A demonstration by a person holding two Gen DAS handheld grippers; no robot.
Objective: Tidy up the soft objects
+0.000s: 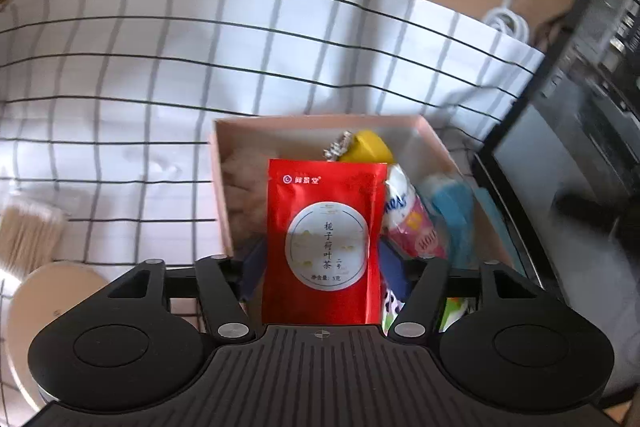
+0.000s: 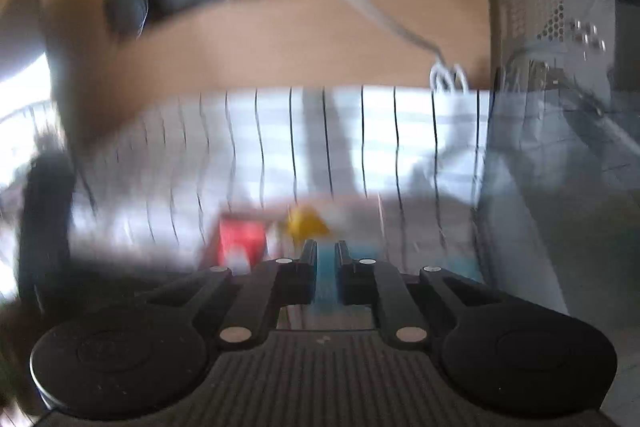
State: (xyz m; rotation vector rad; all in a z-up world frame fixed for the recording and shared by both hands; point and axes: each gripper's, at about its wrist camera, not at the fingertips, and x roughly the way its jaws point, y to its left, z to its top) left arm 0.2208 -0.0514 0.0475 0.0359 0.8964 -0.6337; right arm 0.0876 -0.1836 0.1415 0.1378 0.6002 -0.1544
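Observation:
A red tea pouch [image 1: 326, 203] stands upright between the jaws of my left gripper [image 1: 324, 255], over the near part of a pink cardboard box [image 1: 320, 121]. The jaws stand wide, beside the pouch's edges, and do not seem to press it. In the box lie a yellow thing [image 1: 366, 147], a pink-and-white packet [image 1: 412, 223] and a blue packet [image 1: 452, 207]. My right gripper [image 2: 325, 251] is nearly closed on a blurred blue-teal thing [image 2: 326, 283]. Beyond it the red pouch [image 2: 240, 235] and the yellow thing [image 2: 306, 223] show smeared.
A white cloth with black checks [image 1: 160, 67] covers the wooden table. A tub of cotton swabs [image 1: 28, 235] and a round beige lid [image 1: 52, 303] sit at the left. A white cable [image 1: 508, 15] and a dark machine [image 1: 580, 107] stand at the right.

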